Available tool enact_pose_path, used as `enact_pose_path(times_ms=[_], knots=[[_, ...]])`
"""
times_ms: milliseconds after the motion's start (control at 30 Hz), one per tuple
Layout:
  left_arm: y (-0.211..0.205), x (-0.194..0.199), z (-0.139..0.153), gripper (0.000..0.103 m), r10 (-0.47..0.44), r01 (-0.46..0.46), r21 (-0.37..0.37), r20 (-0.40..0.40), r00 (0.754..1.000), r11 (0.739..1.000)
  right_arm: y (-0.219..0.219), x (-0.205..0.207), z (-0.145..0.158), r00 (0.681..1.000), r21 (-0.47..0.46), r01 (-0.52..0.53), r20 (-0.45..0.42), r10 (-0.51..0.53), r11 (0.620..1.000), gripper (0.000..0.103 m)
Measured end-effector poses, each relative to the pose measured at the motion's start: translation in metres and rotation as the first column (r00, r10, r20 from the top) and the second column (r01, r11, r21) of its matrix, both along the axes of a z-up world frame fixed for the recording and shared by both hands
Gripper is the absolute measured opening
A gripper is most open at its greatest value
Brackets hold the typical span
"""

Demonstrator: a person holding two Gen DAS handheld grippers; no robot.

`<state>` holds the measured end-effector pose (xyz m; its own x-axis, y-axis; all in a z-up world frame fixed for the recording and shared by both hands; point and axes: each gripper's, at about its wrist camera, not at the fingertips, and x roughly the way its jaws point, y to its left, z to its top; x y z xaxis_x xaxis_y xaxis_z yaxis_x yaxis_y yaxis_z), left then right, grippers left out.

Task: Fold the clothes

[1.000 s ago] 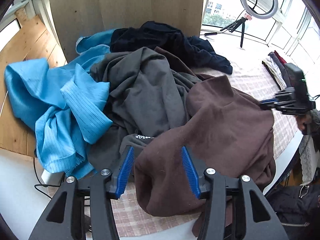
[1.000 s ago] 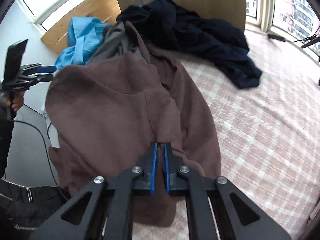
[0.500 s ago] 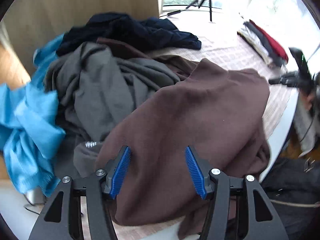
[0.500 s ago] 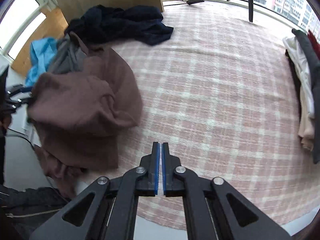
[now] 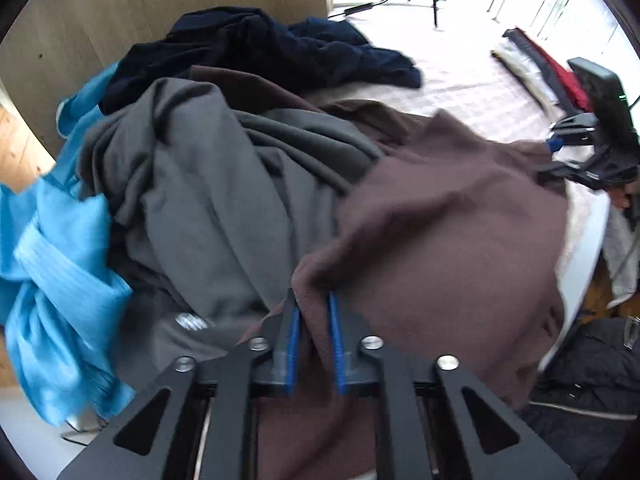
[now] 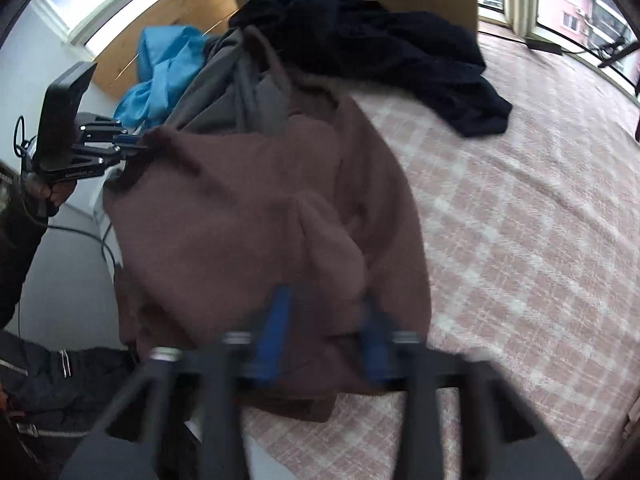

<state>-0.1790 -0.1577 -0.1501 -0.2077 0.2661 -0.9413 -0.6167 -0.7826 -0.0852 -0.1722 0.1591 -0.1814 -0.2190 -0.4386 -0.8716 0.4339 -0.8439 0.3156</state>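
Pink-checked bedding point(image 6: 520, 208) fills the scene, a wooden board behind it. On its near-left edge sprawls the brown fleece garment point(image 6: 248, 208), half over a heap of grey point(image 5: 208, 184), navy point(image 6: 380, 40) and bright blue clothes point(image 5: 52, 256). Left gripper point(image 5: 314, 344) is clamped on a fold of the brown fleece's edge. Right gripper point(image 6: 324, 336), blurred, has its jaws spread wide over the fleece's near end.

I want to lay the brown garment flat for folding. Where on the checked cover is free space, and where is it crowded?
Free: the wide checked cover right of the brown garment, in front of the navy garment. Crowded: the corner by the wooden board, where the grey garment, blue garment and navy one pile together.
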Motion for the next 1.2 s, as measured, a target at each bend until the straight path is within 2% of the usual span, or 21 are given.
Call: enact_pose_path(times_ms=[200, 267, 333, 400, 533, 700, 800, 933, 1000, 1133, 1200], knots=[[0.008, 0.088, 0.005, 0.005, -0.077, 0.07, 0.075, 0.09, 0.993, 0.995, 0.022, 0.034, 0.014, 0.999, -0.003, 0.001, -0.039, -0.002, 1.0, 0.008], [0.012, 0.116, 0.005, 0.011, -0.102, 0.091, 0.09, 0.117, 0.988, 0.992, 0.025, 0.038, 0.012, 1.0, 0.022, -0.002, -0.02, 0.003, 1.0, 0.008], [0.013, 0.123, 0.002, 0.015, -0.096, 0.087, 0.077, 0.123, 0.988, 0.993, 0.024, 0.037, 0.006, 1.0, 0.043, -0.008, -0.005, 0.009, 0.999, 0.008], [0.008, 0.123, 0.006, 0.018, -0.063, 0.055, 0.067, 0.113, 0.992, 0.996, 0.021, 0.033, 0.0, 1.0, 0.061, -0.02, 0.0, 0.02, 0.998, 0.008], [-0.002, 0.114, 0.022, 0.034, -0.023, 0.022, 0.028, 0.025, 0.999, 0.999, 0.013, 0.033, -0.007, 0.999, 0.076, -0.044, -0.002, 0.044, 0.996, 0.008], [-0.006, 0.092, 0.025, 0.036, -0.046, 0.045, -0.046, -0.039, 0.998, 0.998, 0.016, 0.034, -0.01, 0.999, 0.06, -0.036, 0.008, 0.036, 0.998, 0.008], [-0.013, 0.077, 0.026, 0.045, -0.081, 0.078, -0.063, -0.046, 0.996, 0.995, 0.017, 0.034, -0.011, 0.999, 0.055, -0.03, 0.012, 0.03, 0.998, 0.008], [-0.032, 0.059, 0.041, 0.046, -0.093, 0.092, -0.04, -0.034, 0.995, 0.995, 0.009, 0.033, -0.015, 1.0, 0.084, -0.028, 0.01, 0.027, 0.996, 0.008], [-0.041, 0.049, 0.05, 0.046, -0.098, 0.094, -0.056, -0.061, 0.993, 0.994, 0.005, 0.032, -0.016, 1.0, 0.104, -0.031, 0.011, 0.03, 0.994, 0.008], [-0.044, 0.029, 0.042, 0.046, -0.138, 0.138, -0.009, 0.023, 0.99, 0.99, -0.001, 0.032, -0.017, 1.0, 0.132, -0.029, 0.011, 0.028, 0.991, 0.008], [-0.033, 0.031, 0.029, 0.046, -0.204, 0.204, -0.002, 0.075, 0.976, 0.979, -0.003, 0.032, -0.017, 1.0, 0.142, -0.025, 0.01, 0.023, 0.99, 0.008]])
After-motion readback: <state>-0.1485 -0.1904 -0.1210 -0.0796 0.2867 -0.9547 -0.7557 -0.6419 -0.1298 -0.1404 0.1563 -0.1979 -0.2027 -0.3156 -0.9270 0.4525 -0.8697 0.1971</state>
